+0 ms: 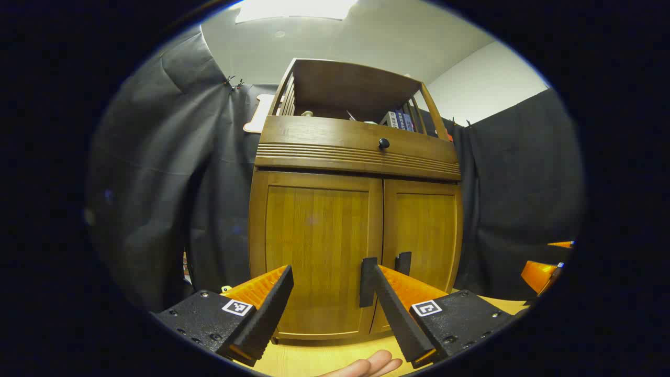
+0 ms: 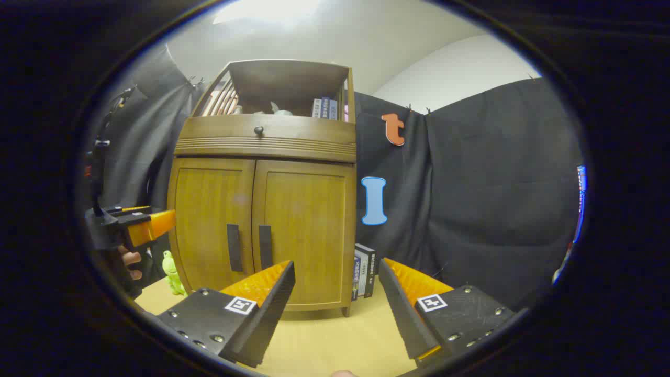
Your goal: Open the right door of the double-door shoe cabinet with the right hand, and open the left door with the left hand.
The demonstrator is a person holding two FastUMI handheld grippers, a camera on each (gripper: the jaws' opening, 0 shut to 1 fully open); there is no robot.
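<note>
Both doors of the shoe cabinet (image 2: 264, 209) stand closed as the right gripper (image 2: 335, 293), fingers spread wide and empty, faces the upright right-door handle (image 2: 265, 247) at eleven o'clock, the wide-open left gripper (image 1: 327, 293) waiting.

A green frog toy (image 2: 171, 272) sits low left on the tabletop (image 2: 335, 335); upright books (image 2: 364, 271) stand lower centre, more books (image 2: 324, 108) near the top.

Glossy smooth wooden shoe cabinet (image 2: 264, 209), matt cloth wall (image 2: 471, 199)
</note>
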